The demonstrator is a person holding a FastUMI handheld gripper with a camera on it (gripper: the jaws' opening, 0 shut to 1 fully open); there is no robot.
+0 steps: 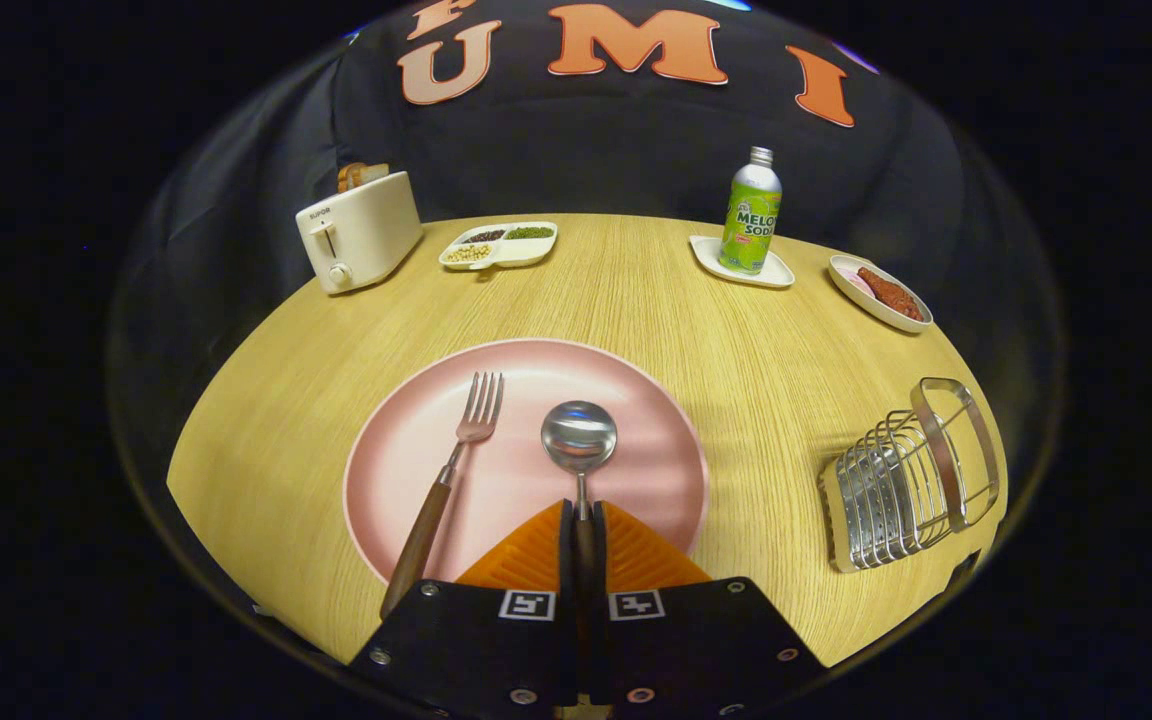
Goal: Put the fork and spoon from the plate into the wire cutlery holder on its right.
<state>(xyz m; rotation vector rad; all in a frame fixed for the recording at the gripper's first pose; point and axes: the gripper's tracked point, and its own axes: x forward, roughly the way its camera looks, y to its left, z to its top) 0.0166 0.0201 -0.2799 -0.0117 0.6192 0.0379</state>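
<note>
Spoon pinched by its handle, fork waiting on the plate.

Taking the pink plate (636, 400) as the mark, the fork (446, 480) lay on its left half, wooden handle overhanging the near rim for an easy pick. At the plate's middle the gripper (583, 520) was clamped tight on the spoon (579, 438), both fingers pressing its thin handle so the bowl pointed ahead. Well right of the plate, the wire cutlery holder (896, 490) stood ready, still empty as far as I could see.
</note>
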